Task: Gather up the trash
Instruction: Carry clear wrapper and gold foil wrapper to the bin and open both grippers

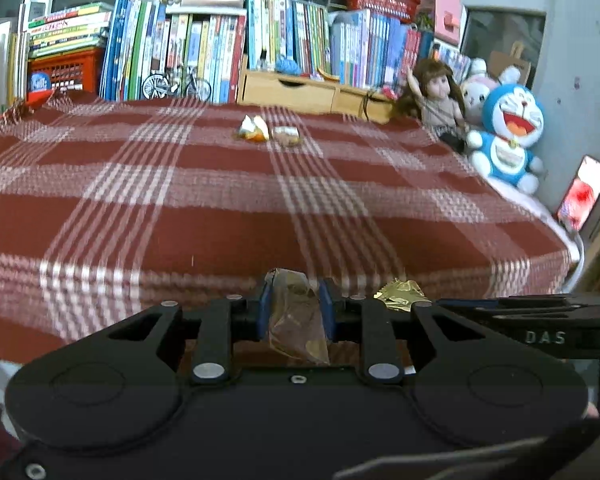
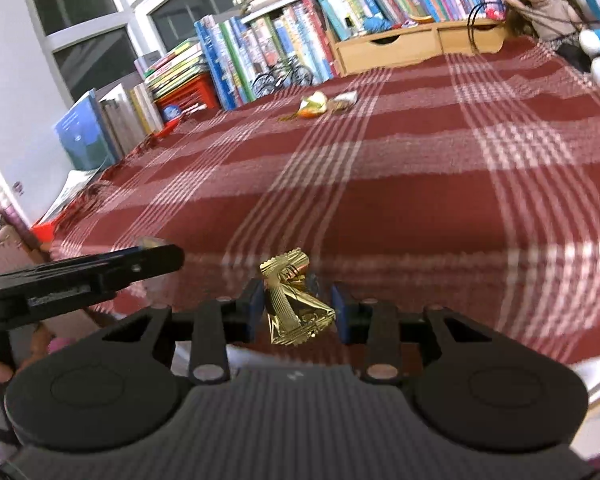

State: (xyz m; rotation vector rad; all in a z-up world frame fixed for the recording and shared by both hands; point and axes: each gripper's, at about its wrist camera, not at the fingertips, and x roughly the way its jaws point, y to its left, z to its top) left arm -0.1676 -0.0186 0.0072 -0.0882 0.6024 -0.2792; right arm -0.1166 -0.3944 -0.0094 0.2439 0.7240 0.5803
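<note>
My left gripper (image 1: 296,300) is shut on a crumpled clear brownish wrapper (image 1: 296,324) pinched between its blue pads, just over the near edge of the red plaid bed cover (image 1: 220,208). Beside it on the right, my right gripper (image 2: 298,304) is shut on a gold foil wrapper (image 2: 296,304), which also shows as gold foil (image 1: 400,299) in the left wrist view. Far across the cover lie a white and orange wrapper (image 1: 254,130) and a small brown wrapper (image 1: 287,136), side by side. The right wrist view shows the same pair (image 2: 320,105).
Rows of books (image 1: 204,48), a red crate (image 1: 64,70), a toy bicycle (image 1: 176,84) and a wooden drawer box (image 1: 292,88) line the far side. A doll (image 1: 436,96) and blue plush toy (image 1: 508,132) sit at the right. A phone (image 1: 584,192) leans by the right wall.
</note>
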